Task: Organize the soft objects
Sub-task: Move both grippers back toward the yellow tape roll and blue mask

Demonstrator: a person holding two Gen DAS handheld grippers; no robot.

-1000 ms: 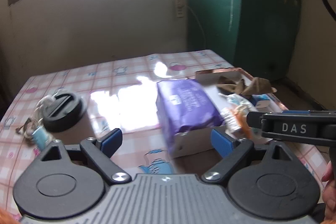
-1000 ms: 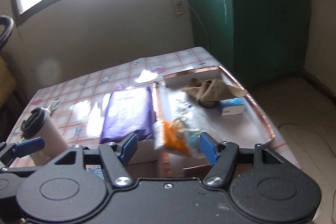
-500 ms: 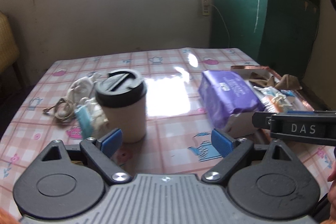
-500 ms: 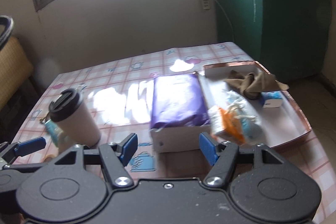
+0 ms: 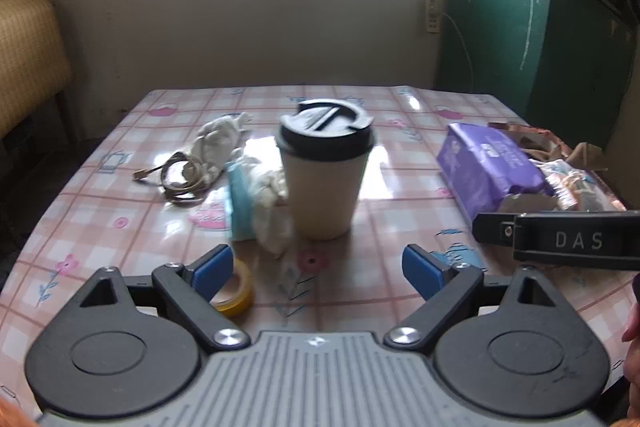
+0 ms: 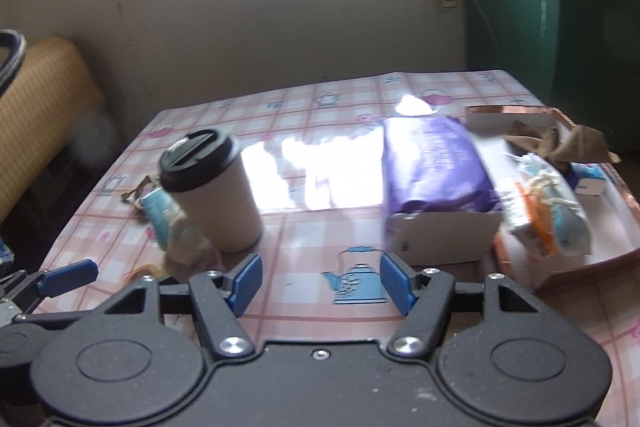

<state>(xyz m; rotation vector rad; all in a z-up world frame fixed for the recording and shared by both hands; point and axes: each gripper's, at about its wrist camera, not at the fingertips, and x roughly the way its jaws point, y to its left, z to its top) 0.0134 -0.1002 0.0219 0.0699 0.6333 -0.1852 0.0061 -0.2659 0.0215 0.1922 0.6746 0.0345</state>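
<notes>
Right now both hand-held grippers, left hand-held gripper (image 5: pixel 318 267) and right hand-held gripper (image 6: pixel 320 283), hang released near the lidded cup (image 5: pixel 325 167), gripping nothing.

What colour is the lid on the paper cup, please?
Black, on a cream cup; the lid shows best in the left wrist view.

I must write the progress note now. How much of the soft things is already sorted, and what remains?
Done, it seems: a brown cloth and a clear soft packet lie in the copper-edged tray. In hand: nothing; the left gripper and right gripper are both open and empty. Left: the white cloth and the pale bundle beside the cup.
</notes>
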